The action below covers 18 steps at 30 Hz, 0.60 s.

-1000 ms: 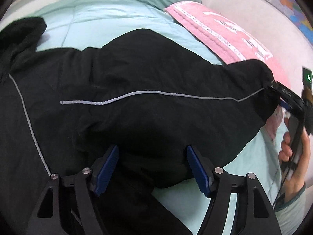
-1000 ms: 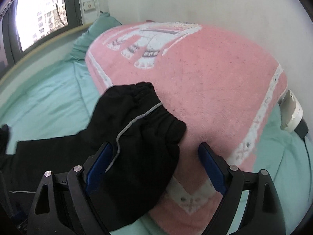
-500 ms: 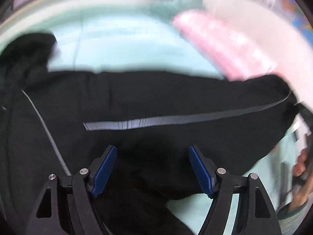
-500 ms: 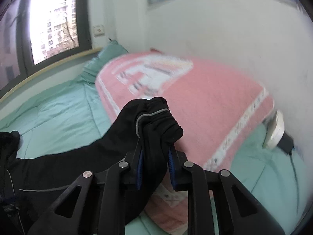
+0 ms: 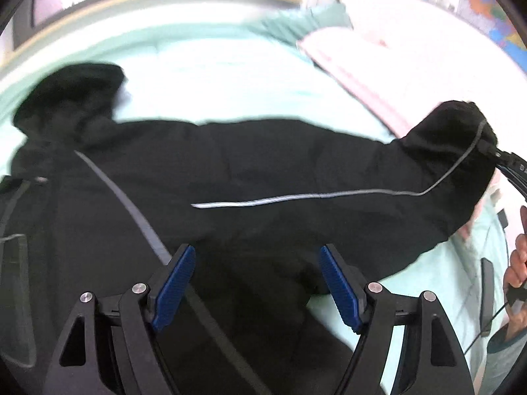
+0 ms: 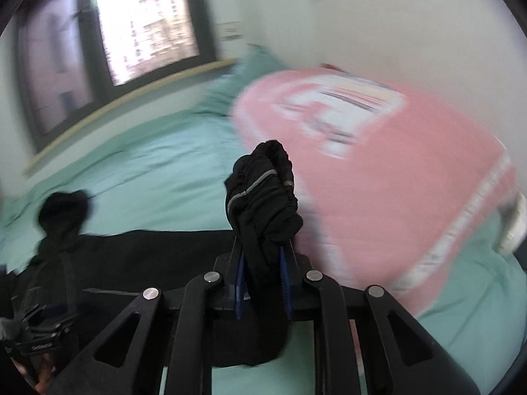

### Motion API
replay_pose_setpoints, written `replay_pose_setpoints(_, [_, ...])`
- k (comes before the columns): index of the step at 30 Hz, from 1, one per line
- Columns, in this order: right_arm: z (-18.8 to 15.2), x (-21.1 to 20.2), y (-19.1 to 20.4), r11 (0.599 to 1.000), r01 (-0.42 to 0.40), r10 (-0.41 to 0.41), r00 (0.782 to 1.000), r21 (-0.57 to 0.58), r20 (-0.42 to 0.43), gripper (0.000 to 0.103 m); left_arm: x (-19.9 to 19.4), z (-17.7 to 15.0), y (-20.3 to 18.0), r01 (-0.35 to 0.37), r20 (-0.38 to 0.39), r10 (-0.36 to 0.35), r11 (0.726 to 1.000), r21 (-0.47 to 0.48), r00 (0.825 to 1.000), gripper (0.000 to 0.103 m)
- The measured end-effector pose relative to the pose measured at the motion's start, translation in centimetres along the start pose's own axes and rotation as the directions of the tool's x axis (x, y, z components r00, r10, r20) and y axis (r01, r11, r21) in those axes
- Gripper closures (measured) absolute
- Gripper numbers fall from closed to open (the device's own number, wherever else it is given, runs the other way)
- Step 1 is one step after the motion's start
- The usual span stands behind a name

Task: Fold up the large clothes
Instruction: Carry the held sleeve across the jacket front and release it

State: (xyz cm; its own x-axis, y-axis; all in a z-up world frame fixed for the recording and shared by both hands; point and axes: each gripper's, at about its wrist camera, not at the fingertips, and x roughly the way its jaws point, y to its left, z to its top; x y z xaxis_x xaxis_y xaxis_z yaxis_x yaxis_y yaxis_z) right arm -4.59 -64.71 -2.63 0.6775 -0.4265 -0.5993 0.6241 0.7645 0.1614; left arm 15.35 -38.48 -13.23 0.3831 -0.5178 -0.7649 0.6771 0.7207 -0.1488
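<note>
A large black jacket (image 5: 230,171) with thin grey piping lies spread on a mint green bed. My left gripper (image 5: 257,283) is open, its blue pads hovering over the jacket's lower body. My right gripper (image 6: 262,283) is shut on the elastic cuff of the sleeve (image 6: 263,191) and holds it lifted above the bed. That gripper also shows at the right edge of the left wrist view (image 5: 513,168), with the sleeve (image 5: 444,158) stretched towards it. The jacket's hood (image 5: 72,92) lies bunched at the far left.
A pink blanket (image 6: 378,164) with a white pattern lies along the wall side of the bed (image 6: 148,171). A green pillow (image 5: 303,19) sits at the far end. A window (image 6: 141,23) runs behind the bed. A white plug (image 6: 513,227) sits at the right.
My right gripper closed on the sleeve cuff and raised it off the pink blanket. The sleeve is now pulled out straighter. My left gripper stayed open and tilted upward slightly.
</note>
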Motion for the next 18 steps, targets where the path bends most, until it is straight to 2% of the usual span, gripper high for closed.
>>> replay_pose_setpoints(4, [0.7, -1.6, 7.6, 0.99, -0.101, 0.1, 0.995, -0.093, -0.015, 0.083, -4.4, -1.0, 2.4, -0.023, 0.037, 0.024, 1.0, -0.011, 0.999, 0.024])
replay_pose_setpoints(9, [-0.1, -3.7, 19.2, 0.949, -0.19, 0.185, 0.982, -0.253, -0.044, 0.083, -11.2, -3.3, 8.1, -0.074, 0.089, 0.081, 0.994, -0.08, 0.993, 0.024])
replay_pose_setpoints(11, [-1.1, -4.3, 24.6, 0.92, -0.226, 0.214, 0.974, -0.32, -0.074, 0.083, -13.1, -3.9, 10.5, -0.103, 0.102, 0.114, 0.989, -0.109, 0.988, 0.024])
replay_pose_setpoints(15, [-4.0, -4.1, 32.6, 0.875, -0.277, 0.243, 0.961, -0.398, -0.135, 0.083, -17.3, -6.1, 15.8, -0.159, 0.127, 0.183, 0.971, -0.177, 0.975, 0.024])
replay_pose_setpoints(18, [-7.9, -3.2, 39.2, 0.833, -0.319, 0.256, 0.947, -0.452, -0.196, 0.083, -19.0, -8.1, 19.5, -0.213, 0.128, 0.244, 0.953, -0.217, 0.961, 0.024])
